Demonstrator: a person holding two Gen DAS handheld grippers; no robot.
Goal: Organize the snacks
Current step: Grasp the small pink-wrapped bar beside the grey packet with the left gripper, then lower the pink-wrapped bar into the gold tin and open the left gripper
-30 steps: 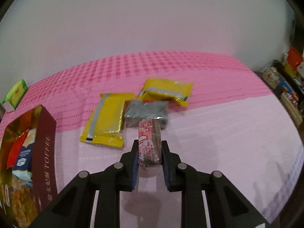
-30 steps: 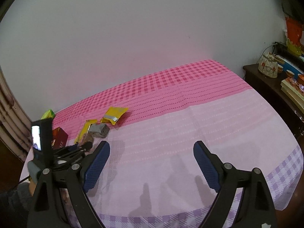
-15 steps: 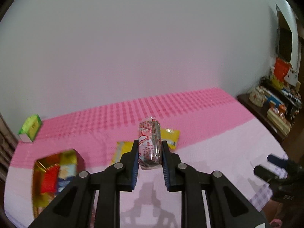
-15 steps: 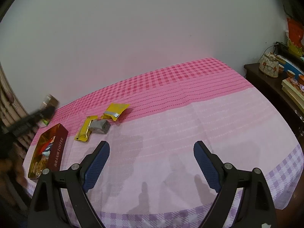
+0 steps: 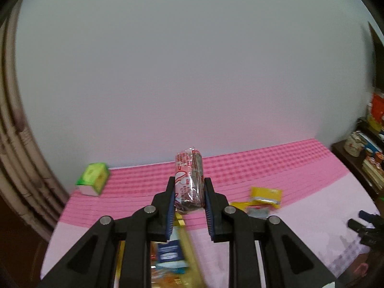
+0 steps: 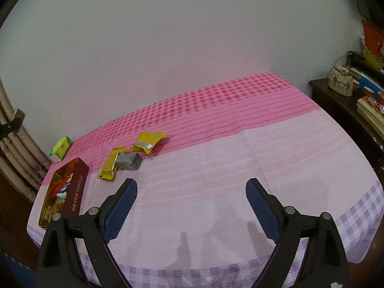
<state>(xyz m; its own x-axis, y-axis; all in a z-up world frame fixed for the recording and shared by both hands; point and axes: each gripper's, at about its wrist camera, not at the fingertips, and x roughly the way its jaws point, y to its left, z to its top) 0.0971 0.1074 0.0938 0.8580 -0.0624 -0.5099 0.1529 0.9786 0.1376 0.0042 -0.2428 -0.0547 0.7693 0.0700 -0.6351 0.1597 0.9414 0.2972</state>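
My left gripper [image 5: 188, 193] is shut on a red-and-white wrapped snack [image 5: 189, 178], held in the air above the maroon toffee box [image 5: 172, 261], which shows blurred between the fingers. The same box [image 6: 63, 189] lies open at the left of the bed in the right wrist view, with several snacks inside. Two yellow packets [image 6: 148, 141] [image 6: 111, 165] and a grey packet [image 6: 127, 160] lie together on the pink cloth. My right gripper [image 6: 192, 206] is open and empty, low over the near part of the bed.
A green box [image 6: 61, 147] lies at the far left by the wall, also in the left wrist view [image 5: 93, 174]. A dark wooden cabinet [image 6: 345, 110] with a teapot, cups and books stands at the right. A ribbed headboard [image 5: 16, 168] rises at the left.
My left gripper has lifted the wrapped snack off the bed and swung left, from beside the packets to above the toffee box. The right gripper has not moved.
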